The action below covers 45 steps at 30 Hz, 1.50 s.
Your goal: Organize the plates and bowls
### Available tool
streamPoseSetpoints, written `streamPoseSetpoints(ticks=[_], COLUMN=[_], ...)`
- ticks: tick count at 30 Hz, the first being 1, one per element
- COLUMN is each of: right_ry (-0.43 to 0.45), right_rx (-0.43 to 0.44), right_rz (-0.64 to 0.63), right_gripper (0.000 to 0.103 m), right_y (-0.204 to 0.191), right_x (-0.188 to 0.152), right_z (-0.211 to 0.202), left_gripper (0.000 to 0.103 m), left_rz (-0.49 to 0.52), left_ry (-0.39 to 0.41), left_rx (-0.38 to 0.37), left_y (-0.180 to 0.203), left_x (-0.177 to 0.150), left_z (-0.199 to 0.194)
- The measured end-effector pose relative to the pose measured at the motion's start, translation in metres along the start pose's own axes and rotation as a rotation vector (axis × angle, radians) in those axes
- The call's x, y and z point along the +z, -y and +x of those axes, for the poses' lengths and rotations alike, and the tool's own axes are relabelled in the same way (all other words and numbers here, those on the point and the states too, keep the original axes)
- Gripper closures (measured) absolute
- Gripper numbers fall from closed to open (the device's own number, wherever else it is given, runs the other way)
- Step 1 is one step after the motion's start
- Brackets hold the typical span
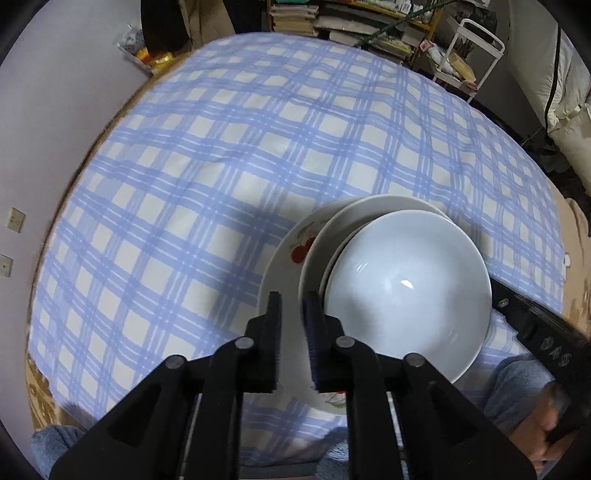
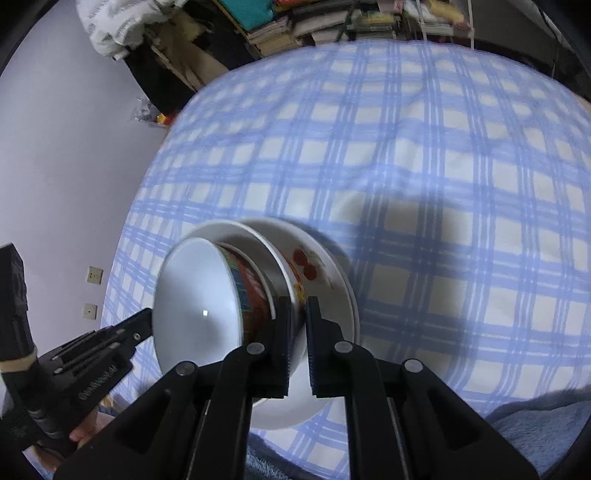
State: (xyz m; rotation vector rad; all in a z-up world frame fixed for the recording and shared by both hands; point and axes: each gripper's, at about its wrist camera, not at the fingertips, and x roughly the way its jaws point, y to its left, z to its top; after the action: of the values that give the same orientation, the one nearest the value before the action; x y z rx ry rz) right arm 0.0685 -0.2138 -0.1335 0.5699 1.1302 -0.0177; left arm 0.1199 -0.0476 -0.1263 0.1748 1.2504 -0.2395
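Observation:
A stack stands near the front edge of the checked cloth. At the bottom lies a plate with cherries [image 1: 284, 273] [image 2: 328, 280]. On it rests a white dish [image 1: 332, 229] [image 2: 255, 236], and in that a bowl [image 1: 406, 288] [image 2: 192, 302], white inside and colourful outside. My left gripper [image 1: 293, 299] points steeply down at the stack's left side. A gap shows between its pads, with the dish's rim running into it. My right gripper [image 2: 299, 301] is shut on the dish's rim at the opposite side. Its tips are hidden behind the bowl in the left wrist view.
The blue-and-white checked cloth [image 1: 221, 147] [image 2: 443, 184] covers the table beyond the stack. Bookshelves [image 1: 332, 22] and a white cart [image 1: 476, 55] stand behind the far edge. A wall with sockets [image 1: 14, 219] is to the left. The person's knees [image 1: 517, 387] are under the front edge.

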Motion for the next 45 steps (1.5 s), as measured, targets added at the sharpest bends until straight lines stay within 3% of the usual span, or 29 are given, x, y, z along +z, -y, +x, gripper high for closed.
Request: streamPoseSetpoints(ticks=[6, 9, 11, 13, 16, 18, 19, 20, 22, 24, 26, 33, 45], right_ry=[0.073, 0.094, 0.119, 0.167, 0.274, 0.316, 0.344, 0.362, 0.418, 0.471, 0.508, 0.618, 0.719], right_rx=[-0.013, -0.030, -0.044, -0.045, -0.045, -0.051, -0.054, -0.057, -0.058, -0.060, -0.082, -0.117, -0.155], right_rz=[-0.101, -0.118, -0.146, -0.178, -0.231, -0.258, -0.271, -0.279, -0.296, -0.314, -0.329, -0.300, -0.302], right_gripper=[0.092, 0.091, 0.079, 0.051, 0.034, 0.025, 0.019, 0.016, 0.000, 0.000, 0.000, 0.000, 0.000], right_y=[-0.011, -0.012, -0.013, -0.014, -0.018, -0.020, -0.021, -0.023, -0.025, -0.026, -0.026, -0.014, -0.013], right_x=[-0.003, -0.010, -0.014, -0.018, -0.027, -0.031, -0.034, -0.036, -0.042, -0.051, -0.058, -0.070, -0.076], right_z=[-0.031, -0.047, -0.062, -0.081, -0.116, -0.131, -0.139, -0.144, -0.156, -0.163, -0.167, -0.170, -0.172], left_gripper=[0.088, 0.082, 0.078, 0.075, 0.067, 0.057, 0.048, 0.032, 0.021, 0.018, 0.009, 0.006, 0.006], left_rz=[0.006, 0.015, 0.019, 0.020, 0.055, 0.060, 0.061, 0.063, 0.067, 0.059, 0.059, 0.048, -0.006], left_ry=[0.088, 0.156, 0.206, 0.268, 0.343, 0.398, 0.420, 0.453, 0.516, 0.587, 0.634, 0.757, 0.752], left_rx=[0.082, 0.136, 0.160, 0.185, 0.186, 0.192, 0.199, 0.204, 0.221, 0.255, 0.264, 0.261, 0.223], left_y=[-0.003, -0.005, -0.005, -0.005, -0.002, 0.000, 0.001, 0.001, 0.002, 0.003, 0.004, 0.005, 0.000], left_x=[-0.007, -0.016, -0.023, -0.030, -0.041, -0.050, -0.054, -0.059, -0.068, -0.078, -0.085, -0.109, -0.108], left_z=[-0.027, -0.046, -0.062, -0.080, -0.104, -0.118, -0.123, -0.128, -0.138, -0.148, -0.155, -0.168, -0.160])
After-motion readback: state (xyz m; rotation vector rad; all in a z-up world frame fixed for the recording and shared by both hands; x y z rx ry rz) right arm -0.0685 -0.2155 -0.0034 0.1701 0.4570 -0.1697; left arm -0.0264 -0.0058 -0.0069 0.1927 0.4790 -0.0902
